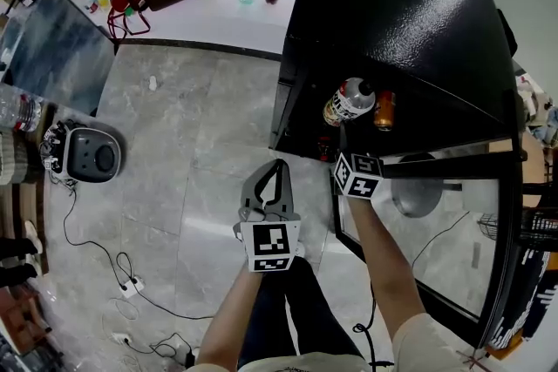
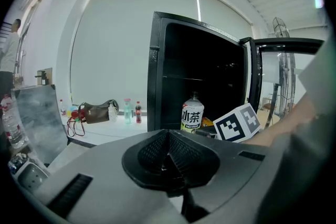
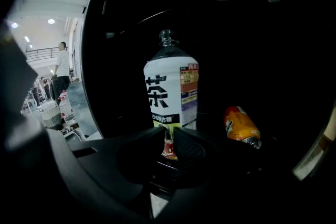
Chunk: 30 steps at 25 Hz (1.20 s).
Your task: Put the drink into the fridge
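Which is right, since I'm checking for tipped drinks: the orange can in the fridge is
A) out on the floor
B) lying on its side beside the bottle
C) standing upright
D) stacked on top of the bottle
B: in the right gripper view the orange can lies on its side, to the right of the upright tea bottle, inside the open fridge.

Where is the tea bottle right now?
In the right gripper view the tea bottle stands upright inside the open black fridge, centre frame, with the orange can close on its right.
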Motion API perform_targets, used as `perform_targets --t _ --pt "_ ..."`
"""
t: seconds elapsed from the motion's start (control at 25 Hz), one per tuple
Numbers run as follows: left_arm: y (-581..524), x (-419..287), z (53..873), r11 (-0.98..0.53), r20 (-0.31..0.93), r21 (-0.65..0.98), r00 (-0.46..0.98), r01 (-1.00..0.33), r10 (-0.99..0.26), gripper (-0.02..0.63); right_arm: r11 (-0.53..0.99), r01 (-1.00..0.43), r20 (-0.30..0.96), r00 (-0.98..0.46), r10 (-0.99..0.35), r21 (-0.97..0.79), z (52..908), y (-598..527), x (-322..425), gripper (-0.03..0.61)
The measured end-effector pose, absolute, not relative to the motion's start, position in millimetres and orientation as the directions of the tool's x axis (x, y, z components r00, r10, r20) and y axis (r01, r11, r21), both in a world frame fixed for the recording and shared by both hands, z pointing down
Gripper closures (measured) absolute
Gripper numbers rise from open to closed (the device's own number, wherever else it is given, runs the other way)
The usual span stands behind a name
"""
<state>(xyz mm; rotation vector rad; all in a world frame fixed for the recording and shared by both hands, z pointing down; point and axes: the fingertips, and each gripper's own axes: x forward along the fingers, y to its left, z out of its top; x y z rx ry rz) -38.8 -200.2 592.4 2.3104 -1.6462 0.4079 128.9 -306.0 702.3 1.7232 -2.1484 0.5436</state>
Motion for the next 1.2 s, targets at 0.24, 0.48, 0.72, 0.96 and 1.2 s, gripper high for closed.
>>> perform_targets --t 0.24,0.48,0.72,0.96,1.2 --pt "-203.7 -42.3 594.5 -0.308 0.385 0.06 0.306 -0.95 -0.871 0.609 0.194 -0.977 0.476 -0.213 -0.853 -0.09 700.9 -312.3 127.6 0.532" --pt "-204.1 -42.1 589.6 -0.308 0.38 0.061 0.308 -0.949 -0.872 0.609 0.179 -0.979 0.486 -0.201 -0.85 -0.092 701.4 -304.9 131.0 0.531" --pt "-202.6 -46.2 579.4 -0.282 0.373 0.073 0.288 -0.957 -0.882 0.609 0.222 -0.972 0.451 -0.235 -0.861 -0.083 676.6 -288.2 119.5 0.532" --pt "-199.0 -59.8 560.2 -0.226 0.351 0.102 0.247 -0.969 -0.903 0.609 0.3 -0.952 0.386 -0.299 -0.872 -0.06 620.3 -260.4 99.2 0.532" --pt "-194.6 -63.2 530.2 -0.204 0.333 0.101 0.226 -0.974 -0.915 0.609 0.321 -0.944 0.311 -0.328 -0.892 -0.076 557.1 -229.0 86.3 0.532"
